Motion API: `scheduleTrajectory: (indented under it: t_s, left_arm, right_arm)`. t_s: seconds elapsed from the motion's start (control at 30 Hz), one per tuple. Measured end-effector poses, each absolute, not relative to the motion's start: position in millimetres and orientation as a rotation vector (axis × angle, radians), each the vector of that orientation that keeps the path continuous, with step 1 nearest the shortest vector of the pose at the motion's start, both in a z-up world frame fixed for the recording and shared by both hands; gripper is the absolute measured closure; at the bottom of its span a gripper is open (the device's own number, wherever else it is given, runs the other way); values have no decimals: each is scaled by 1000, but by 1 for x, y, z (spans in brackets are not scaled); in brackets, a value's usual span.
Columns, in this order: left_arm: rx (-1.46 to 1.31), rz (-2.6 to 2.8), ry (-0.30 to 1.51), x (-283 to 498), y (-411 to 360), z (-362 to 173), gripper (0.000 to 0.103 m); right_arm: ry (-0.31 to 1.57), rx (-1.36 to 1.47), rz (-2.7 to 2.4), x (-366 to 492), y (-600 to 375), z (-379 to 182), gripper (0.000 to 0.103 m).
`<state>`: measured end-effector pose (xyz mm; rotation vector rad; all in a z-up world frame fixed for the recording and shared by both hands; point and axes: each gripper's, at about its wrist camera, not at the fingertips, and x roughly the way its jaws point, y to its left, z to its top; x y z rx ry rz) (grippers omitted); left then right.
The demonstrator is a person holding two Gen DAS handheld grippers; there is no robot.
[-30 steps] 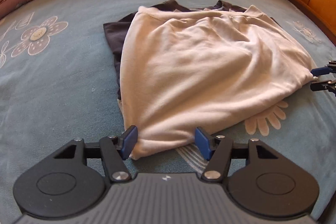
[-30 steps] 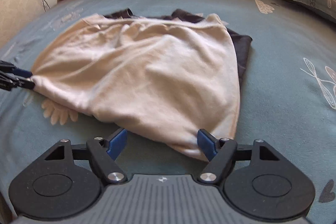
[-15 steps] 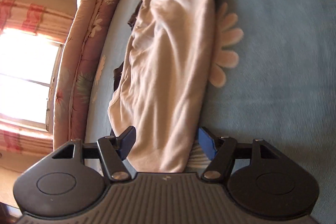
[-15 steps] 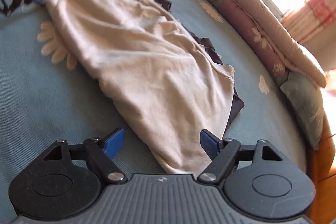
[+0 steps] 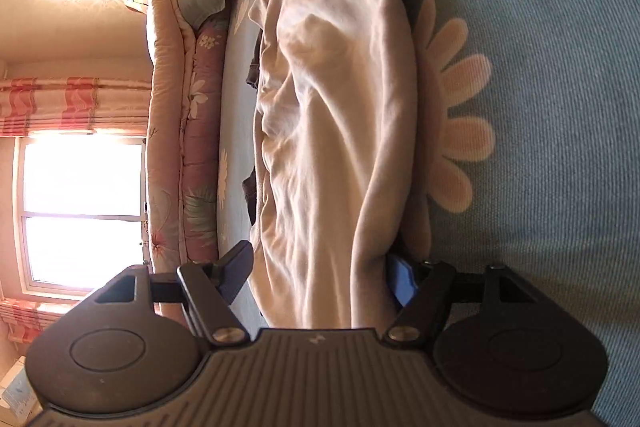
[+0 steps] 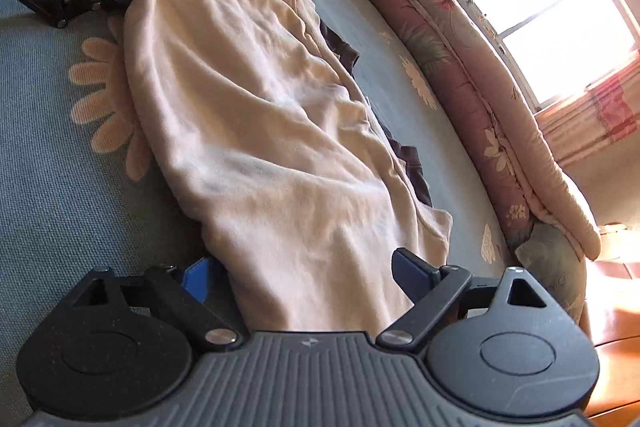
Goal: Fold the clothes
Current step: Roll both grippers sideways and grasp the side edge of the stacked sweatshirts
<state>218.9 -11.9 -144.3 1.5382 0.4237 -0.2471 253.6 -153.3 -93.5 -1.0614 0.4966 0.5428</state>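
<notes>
On my left, my left gripper point(image 5: 320, 267) is rolled onto its side, so the window point(image 5: 82, 211) and rolled quilt point(image 5: 182, 147) stand upright along the frame's left edge. Its jaws stand wide apart with one end of the cream garment point(image 5: 336, 115) running between them; the fingers straddle the cloth and do not pinch it, so I hold nothing there.

The garment lies on the blue bedspread point(image 5: 552, 107) as a long, rumpled band, partly over a printed flower point(image 5: 456, 131), and a dark garment point(image 6: 412, 163) peeks out from under its far edge.

On my right, my right gripper point(image 6: 300, 273) mirrors the left: jaws spread wide, the other end of the cream cloth lying between the fingers, nothing clamped. From here I can see my other gripper at the garment's far end.

I judge the step in hand to be a grasp at both ends of the band, either to take hold for a fold or just after letting go of one; the open jaws around the cloth fit both. If a fold is to come, it calls for both jaws to close on the cloth edges together, catching only the cream layer and not the dark one beneath.

No containers are in view; the clothes lie straight on the bed.
</notes>
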Motion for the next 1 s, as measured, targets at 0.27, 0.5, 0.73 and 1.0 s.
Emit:
scheduleTrajectory:
  t_s: [0.27,0.5,0.73,1.0]
  left_arm:
    - [1635,-151,484,212,41,-155,32]
    - [1682,-173,453,222,22,-158,32]
    - [1649,-149,406,239,6,-158,33]
    - [1587,-122,486,242,36,-151,33]
  right_arm:
    - [546,-1102,427,250,-214,-91,8]
    - [515,-1134,408,248,-202,-96,7]
    - [444,-1144,435,247,-176,-100,8]
    - [473,-1151,384,259,-207,-100,7]
